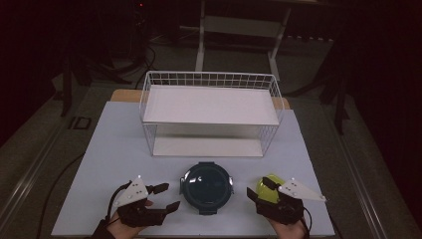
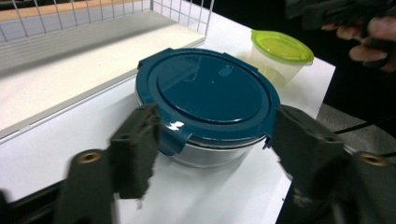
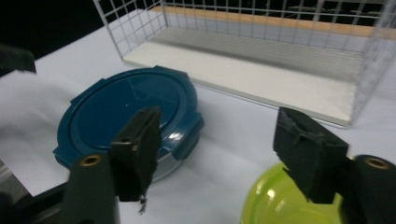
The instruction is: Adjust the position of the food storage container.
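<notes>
A round container with a dark blue clip lid [image 1: 206,185] stands on the white table mat [image 1: 114,149] near the front edge. To its right is a small clear tub with a lime-green lid [image 1: 267,193]. My left gripper [image 1: 169,196] is left of the blue container, jaws apart and pointing toward it, nothing between the pads. In the left gripper view the blue lid [image 2: 210,88] lies beyond that gripper [image 2: 215,119], with the green tub [image 2: 281,46] behind. My right gripper [image 1: 260,188] hovers open over the green lid [image 3: 280,205], apart from it, with the blue container [image 3: 126,107] to the left of it [image 3: 219,126].
A white wire rack [image 1: 209,104] with a top shelf and a lower shelf stands at the back of the mat, its open side facing the containers. Dark floor and cables surround the table.
</notes>
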`<state>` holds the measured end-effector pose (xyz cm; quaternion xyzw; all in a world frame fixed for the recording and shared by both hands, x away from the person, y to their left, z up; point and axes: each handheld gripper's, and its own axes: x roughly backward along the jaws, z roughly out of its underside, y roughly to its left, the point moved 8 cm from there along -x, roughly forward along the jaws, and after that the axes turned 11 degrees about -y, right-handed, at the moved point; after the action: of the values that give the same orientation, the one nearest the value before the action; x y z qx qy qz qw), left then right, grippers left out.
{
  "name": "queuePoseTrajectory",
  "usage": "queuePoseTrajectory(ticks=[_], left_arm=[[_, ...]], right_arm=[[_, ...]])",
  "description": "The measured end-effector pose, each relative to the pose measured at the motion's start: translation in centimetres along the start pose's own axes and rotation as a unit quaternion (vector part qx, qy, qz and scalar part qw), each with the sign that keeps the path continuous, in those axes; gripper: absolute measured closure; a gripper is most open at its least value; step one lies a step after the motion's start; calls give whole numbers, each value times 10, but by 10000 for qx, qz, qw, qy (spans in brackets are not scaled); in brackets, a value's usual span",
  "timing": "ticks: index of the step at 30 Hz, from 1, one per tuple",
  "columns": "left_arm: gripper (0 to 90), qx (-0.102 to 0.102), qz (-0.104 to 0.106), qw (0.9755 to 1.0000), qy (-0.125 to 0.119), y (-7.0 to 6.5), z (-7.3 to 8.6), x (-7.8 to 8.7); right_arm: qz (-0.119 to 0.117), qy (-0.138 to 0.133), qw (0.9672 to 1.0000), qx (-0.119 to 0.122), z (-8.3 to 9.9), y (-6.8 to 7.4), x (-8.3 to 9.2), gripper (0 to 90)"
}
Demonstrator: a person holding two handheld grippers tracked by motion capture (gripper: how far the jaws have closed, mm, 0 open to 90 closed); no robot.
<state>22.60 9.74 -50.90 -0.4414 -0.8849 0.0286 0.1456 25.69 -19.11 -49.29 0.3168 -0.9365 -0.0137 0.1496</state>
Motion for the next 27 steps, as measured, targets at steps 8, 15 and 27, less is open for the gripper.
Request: queuePoseTrajectory(ticks=[8, 15, 27], left_arm=[[39, 169, 18, 9993, -333, 6, -9, 10], [0, -89, -357, 9959, -831, 14, -19, 27], [0, 62, -135, 9966, -813, 15, -14, 32]], right_arm=[[-86, 378, 9992, 95, 8, 1, -24, 534], [-135, 764, 9970, 63, 17, 4, -38, 619], [110, 1415, 9895, 269, 33, 5, -60, 864]])
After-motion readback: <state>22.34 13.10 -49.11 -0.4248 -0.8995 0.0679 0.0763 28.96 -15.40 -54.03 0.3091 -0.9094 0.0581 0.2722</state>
